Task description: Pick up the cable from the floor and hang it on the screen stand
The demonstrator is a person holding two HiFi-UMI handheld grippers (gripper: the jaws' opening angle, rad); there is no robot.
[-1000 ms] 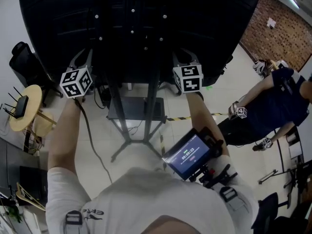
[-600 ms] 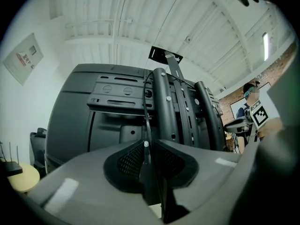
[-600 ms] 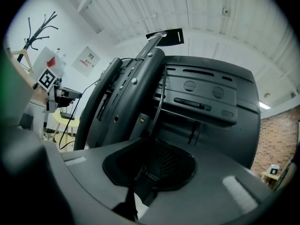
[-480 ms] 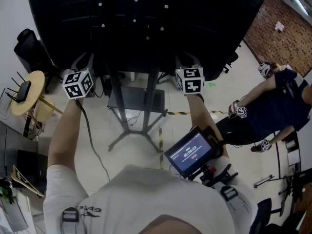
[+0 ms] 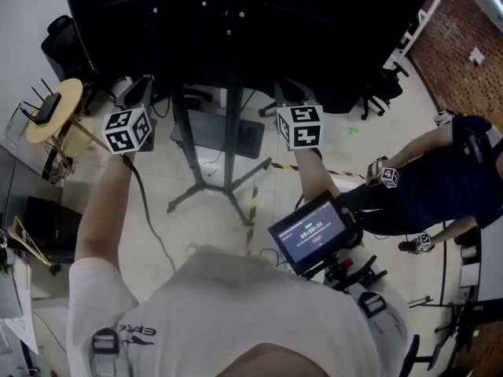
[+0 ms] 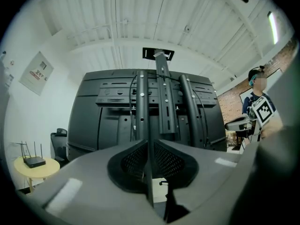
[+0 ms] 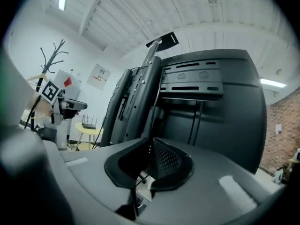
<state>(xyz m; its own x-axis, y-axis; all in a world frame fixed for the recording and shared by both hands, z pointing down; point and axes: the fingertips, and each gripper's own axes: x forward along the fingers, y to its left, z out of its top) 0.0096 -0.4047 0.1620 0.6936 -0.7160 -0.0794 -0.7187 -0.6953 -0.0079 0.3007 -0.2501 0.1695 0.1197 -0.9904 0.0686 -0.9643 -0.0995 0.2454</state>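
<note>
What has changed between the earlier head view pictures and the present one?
Mostly the view swung: the round table and the screen stand now sit higher in the head view. The left gripper and right gripper stayed raised by the stand, jaws close together; nothing was visibly taken hold of or let go.

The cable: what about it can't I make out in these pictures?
Upper end: head view, the cable passes behind the left marker cube.
Lower end: head view, the person's shirt covers it.
Grip: left gripper and right gripper tongs stand nearly together; whether cable lies between is too thin to tell in their views.
</note>
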